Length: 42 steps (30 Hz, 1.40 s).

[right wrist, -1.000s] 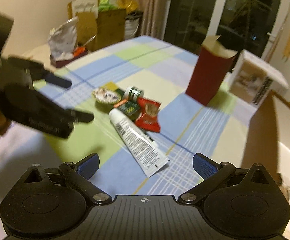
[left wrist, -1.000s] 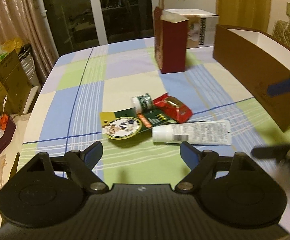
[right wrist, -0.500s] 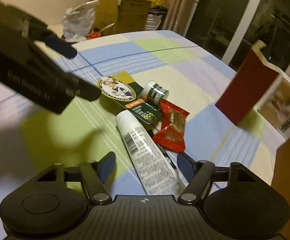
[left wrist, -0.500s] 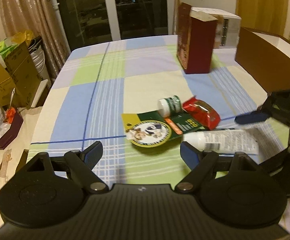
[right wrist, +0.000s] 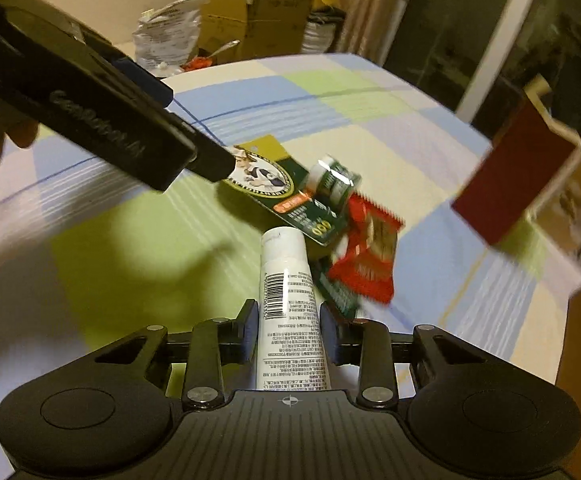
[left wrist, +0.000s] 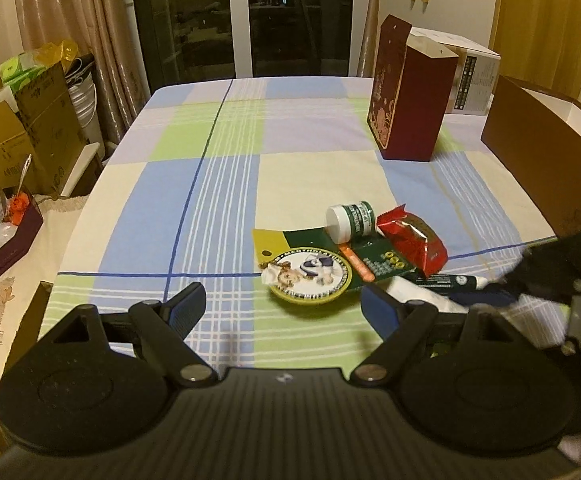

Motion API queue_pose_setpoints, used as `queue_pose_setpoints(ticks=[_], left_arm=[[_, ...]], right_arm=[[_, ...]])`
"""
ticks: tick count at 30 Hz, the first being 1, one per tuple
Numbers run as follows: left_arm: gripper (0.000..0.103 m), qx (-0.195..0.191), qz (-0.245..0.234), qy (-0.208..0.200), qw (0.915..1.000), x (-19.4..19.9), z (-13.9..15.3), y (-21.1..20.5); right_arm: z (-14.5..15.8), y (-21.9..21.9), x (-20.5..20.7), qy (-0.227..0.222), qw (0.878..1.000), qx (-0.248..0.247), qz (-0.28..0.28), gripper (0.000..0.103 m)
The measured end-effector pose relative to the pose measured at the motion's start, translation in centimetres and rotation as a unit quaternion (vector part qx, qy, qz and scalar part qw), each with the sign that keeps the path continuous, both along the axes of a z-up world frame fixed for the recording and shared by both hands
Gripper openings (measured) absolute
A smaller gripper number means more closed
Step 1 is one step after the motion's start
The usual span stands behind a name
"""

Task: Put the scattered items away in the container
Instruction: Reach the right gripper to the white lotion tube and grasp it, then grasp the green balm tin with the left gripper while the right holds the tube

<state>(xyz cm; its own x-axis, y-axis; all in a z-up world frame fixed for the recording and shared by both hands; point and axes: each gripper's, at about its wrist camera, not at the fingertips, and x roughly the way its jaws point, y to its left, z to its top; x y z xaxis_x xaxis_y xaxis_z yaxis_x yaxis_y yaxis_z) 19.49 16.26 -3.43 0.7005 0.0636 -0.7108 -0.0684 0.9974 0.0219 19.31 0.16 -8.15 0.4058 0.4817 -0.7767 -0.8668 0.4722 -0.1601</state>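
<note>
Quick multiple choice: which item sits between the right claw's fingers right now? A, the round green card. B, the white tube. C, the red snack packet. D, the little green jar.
B: in the right wrist view the white tube runs lengthwise between the fingers of the right claw, which have closed in against its sides, while the other items lie farther ahead on the cloth.

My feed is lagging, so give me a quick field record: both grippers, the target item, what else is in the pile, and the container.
right gripper: fingers either side of the white tube, close to it; contact unclear
left gripper: open, empty, above the tablecloth
pile: green-labelled jar, red packet, green card, all on the table
container: brown box, at the table's right edge
</note>
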Motion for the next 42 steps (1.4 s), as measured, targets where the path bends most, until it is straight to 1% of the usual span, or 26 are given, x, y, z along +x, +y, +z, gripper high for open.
queue_pose_setpoints(ticks=[3,6,10,13,16,19,22,27,30,33,36,38,42], left_arm=[[0.081,0.0,-0.007,-0.001,1.0,0.2,0.0,-0.3],[0.081,0.0,-0.014,-0.001,0.9999,0.5,0.0,-0.7],[0.081,0.006,-0.028,0.0,0.9996,0.9,-0.2,-1.3],[0.081,0.007,-0.032,0.002,0.9995,1.0,-0.3,-1.4],[0.081,0.007,-0.034,0.005,0.9994,1.1,-0.5,-1.4],[0.081,0.006,-0.036,0.006,0.9993,1.4,-0.7,-1.4],[0.081,0.006,-0.04,0.003,0.9992,1.6,-0.8,-1.5],[0.081,-0.005,-0.041,-0.012,0.9991,2.7,-1.0,-1.9],[0.078,-0.003,-0.046,-0.015,0.9988,3.6,-1.5,-2.6],[0.075,-0.002,-0.047,-0.017,0.9987,4.5,-2.0,-3.3],[0.068,-0.001,-0.042,-0.017,0.999,5.4,-2.5,-3.8],[0.062,-0.001,-0.039,-0.015,0.9991,5.9,-2.8,-4.1],[0.061,-0.004,-0.029,-0.014,0.9995,6.8,-3.3,-4.5]], right_arm=[[0.4,-1.4,-0.8,0.024,0.999,0.008,-0.025,0.036],[0.5,-2.2,-1.2,0.042,0.998,0.015,-0.035,0.036],[0.2,-2.1,-1.2,0.04,0.998,0.024,-0.038,0.037],[0.1,-1.8,-1.1,0.035,0.998,0.029,-0.037,0.037],[0.0,-1.8,-0.7,0.039,0.998,0.037,-0.042,0.037],[0.1,-2.3,-0.6,0.048,0.996,0.046,-0.06,0.036],[0.3,-3.2,-0.6,0.045,0.994,0.049,-0.092,0.035],[0.9,-5.5,-0.1,0.03,0.983,0.073,-0.167,0.035],[1.4,-6.4,-0.1,0.021,0.975,0.093,-0.2,0.035],[1.7,-6.7,0.3,0.009,0.968,0.11,-0.226,0.035],[1.9,-6.8,1.0,0.004,0.961,0.12,-0.25,0.035],[1.8,-6.8,1.8,0.007,0.957,0.124,-0.261,0.035],[1.7,-7.0,3.2,0.009,0.954,0.125,-0.274,0.035]])
